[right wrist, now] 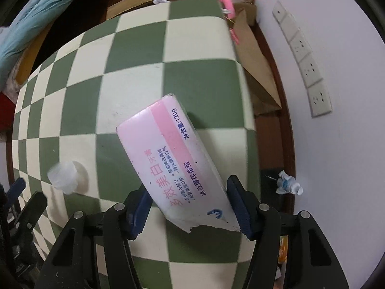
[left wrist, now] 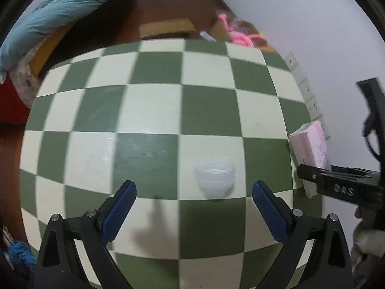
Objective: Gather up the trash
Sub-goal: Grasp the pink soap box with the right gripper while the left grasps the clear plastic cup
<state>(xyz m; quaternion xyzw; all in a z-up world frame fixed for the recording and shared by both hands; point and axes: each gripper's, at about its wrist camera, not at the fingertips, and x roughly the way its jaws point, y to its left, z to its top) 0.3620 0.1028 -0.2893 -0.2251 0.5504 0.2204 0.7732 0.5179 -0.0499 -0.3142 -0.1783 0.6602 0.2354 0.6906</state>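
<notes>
- While the right gripper (right wrist: 190, 207) has its jaws clamped on the torn end of a pink-and-white toothpaste box (right wrist: 173, 161), the box slants up and away over the green-and-cream checkered desk (right wrist: 134, 55), near the desk's right edge.
- From the left wrist view, the same box (left wrist: 310, 144) shows at the desk's right edge, held off the surface by the right gripper (left wrist: 305, 172).
- Jaws of the left gripper (left wrist: 195, 207) stand wide apart with nothing between them, hovering over the desk (left wrist: 154, 110).
- A small clear plastic cup (left wrist: 214, 180) stands upright on the desk just ahead of the left gripper, nearer its right finger.
- Seen from the right wrist, that cup (right wrist: 63, 177) sits well left of the box.
- A crumpled toothpaste tube (right wrist: 287, 184) lies on the floor beside the wall, right of the desk.
- A row of wall sockets (right wrist: 305, 60) runs along the white wall.
</notes>
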